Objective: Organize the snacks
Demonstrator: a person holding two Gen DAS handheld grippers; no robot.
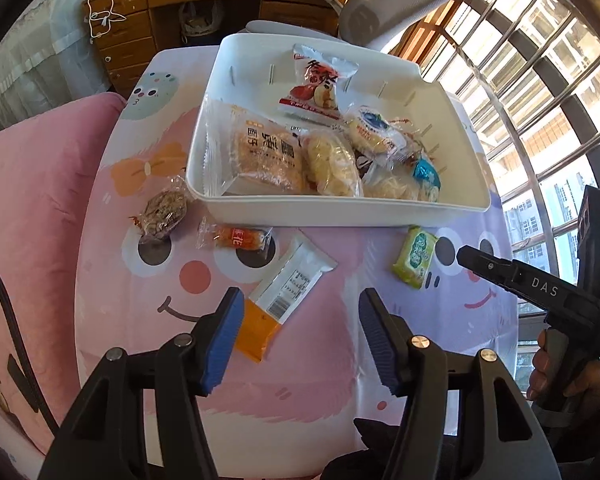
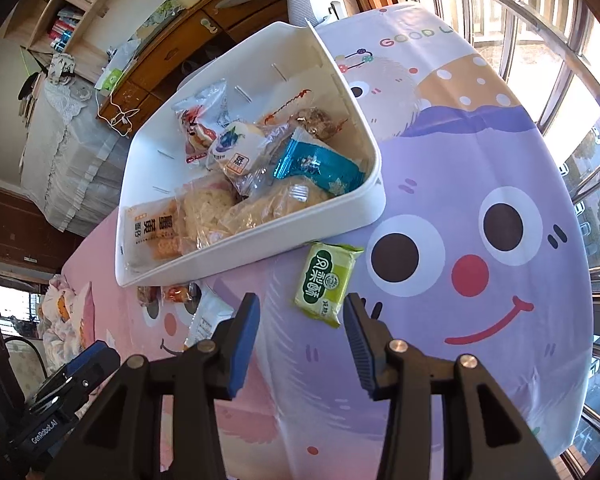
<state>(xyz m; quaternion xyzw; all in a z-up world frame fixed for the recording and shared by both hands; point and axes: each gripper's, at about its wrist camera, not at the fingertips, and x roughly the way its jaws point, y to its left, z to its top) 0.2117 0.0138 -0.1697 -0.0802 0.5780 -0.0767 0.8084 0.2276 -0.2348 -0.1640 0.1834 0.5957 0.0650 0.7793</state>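
The left hand-held gripper [image 1: 300,336] hangs wide and empty, ribbed blue pads [image 1: 224,340] flanking a glossy orange-and-white barcode sachet [image 1: 284,292] flat on the cartoon-printed cloth table [image 1: 320,360]. The right hand-held gripper [image 2: 300,344] also gapes wide with nothing in it, just short of a crinkly green square packet [image 2: 327,282] beside the smooth white plastic bin [image 2: 260,236] heaped with cellophane snacks. Only the left view shows a clear-wrapped brown nutty cake [image 1: 164,210] and an orange twist-wrapped candy [image 1: 236,237].

"DAS" on right claw [image 1: 464,254]; "GenRobot.AI" on left claw [image 2: 96,354]; "GOOD" on tablecloth [image 2: 500,160].
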